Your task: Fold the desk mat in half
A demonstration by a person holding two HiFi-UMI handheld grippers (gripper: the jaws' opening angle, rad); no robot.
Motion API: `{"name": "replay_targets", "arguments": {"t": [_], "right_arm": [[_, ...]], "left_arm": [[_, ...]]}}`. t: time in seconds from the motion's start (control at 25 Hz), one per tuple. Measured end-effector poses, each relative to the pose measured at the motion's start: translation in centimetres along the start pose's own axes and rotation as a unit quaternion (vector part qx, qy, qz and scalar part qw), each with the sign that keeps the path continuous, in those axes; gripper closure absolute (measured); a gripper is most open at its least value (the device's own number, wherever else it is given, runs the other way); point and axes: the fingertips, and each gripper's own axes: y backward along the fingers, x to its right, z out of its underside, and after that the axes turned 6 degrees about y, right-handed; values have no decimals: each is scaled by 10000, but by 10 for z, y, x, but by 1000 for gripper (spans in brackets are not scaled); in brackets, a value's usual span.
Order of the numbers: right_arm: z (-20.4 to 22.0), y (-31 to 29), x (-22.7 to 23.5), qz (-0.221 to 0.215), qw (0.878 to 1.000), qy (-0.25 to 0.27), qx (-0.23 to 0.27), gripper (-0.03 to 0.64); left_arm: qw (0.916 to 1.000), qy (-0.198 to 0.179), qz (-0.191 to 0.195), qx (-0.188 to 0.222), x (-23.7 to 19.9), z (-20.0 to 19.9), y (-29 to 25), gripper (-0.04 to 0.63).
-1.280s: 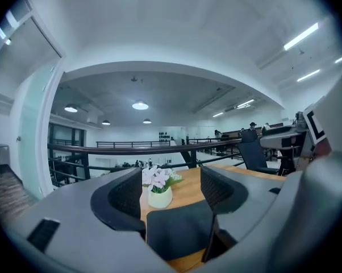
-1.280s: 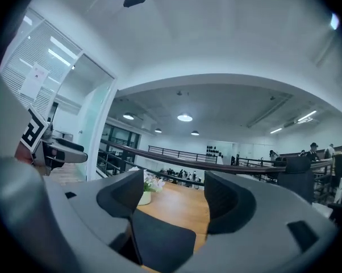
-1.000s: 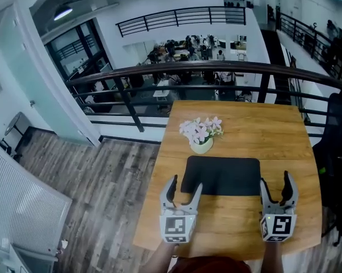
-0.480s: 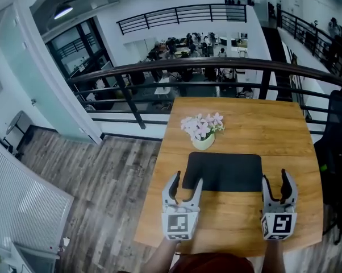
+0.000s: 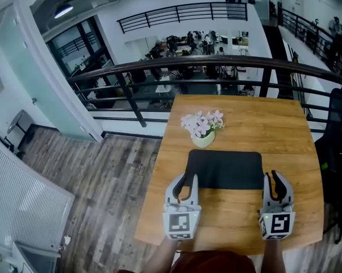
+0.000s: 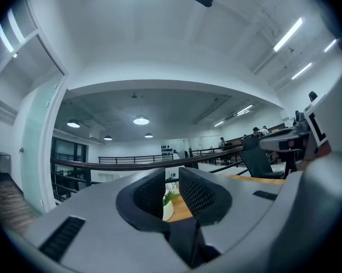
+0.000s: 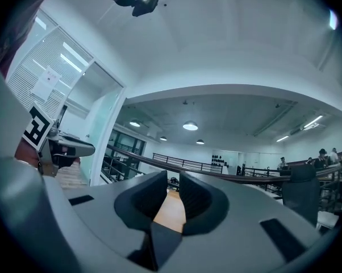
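Observation:
A black desk mat (image 5: pixel 225 169) lies flat and unfolded on the wooden table (image 5: pixel 245 124). My left gripper (image 5: pixel 191 178) is at the mat's near left corner. My right gripper (image 5: pixel 272 176) is just beside its near right corner. Both point level across the table. Their jaws have just been closing and now stand a narrow slit apart, with nothing between them. Through the left gripper (image 6: pixel 171 174) slit I see the flower pot (image 6: pixel 167 207). Only bare table wood shows through the right gripper (image 7: pixel 173 182) slit. The mat shows in neither gripper view.
A small pot of pale pink flowers (image 5: pixel 203 134) stands just beyond the mat's far left corner. A dark metal railing (image 5: pixel 216 67) runs behind the table, with a drop to a lower floor. A black chair (image 5: pixel 337 152) is at the table's right side.
Both grippers' jaws went from wide open to nearly closed. The hands have stayed at the mat's near corners, and the mat has not moved.

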Motion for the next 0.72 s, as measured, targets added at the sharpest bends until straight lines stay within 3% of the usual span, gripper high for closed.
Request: {"name": "replay_targets", "arguments": {"t": [0.2,0.72], "right_arm": [[4,4,5,128,9996,-256,-18,606],[11,5,20,209,9993,-312,-7,606]], "left_arm": [[9999,-40,122,-84,5,3,3,575],[9997,-123,220,-13,17,1,-7,575]]}}
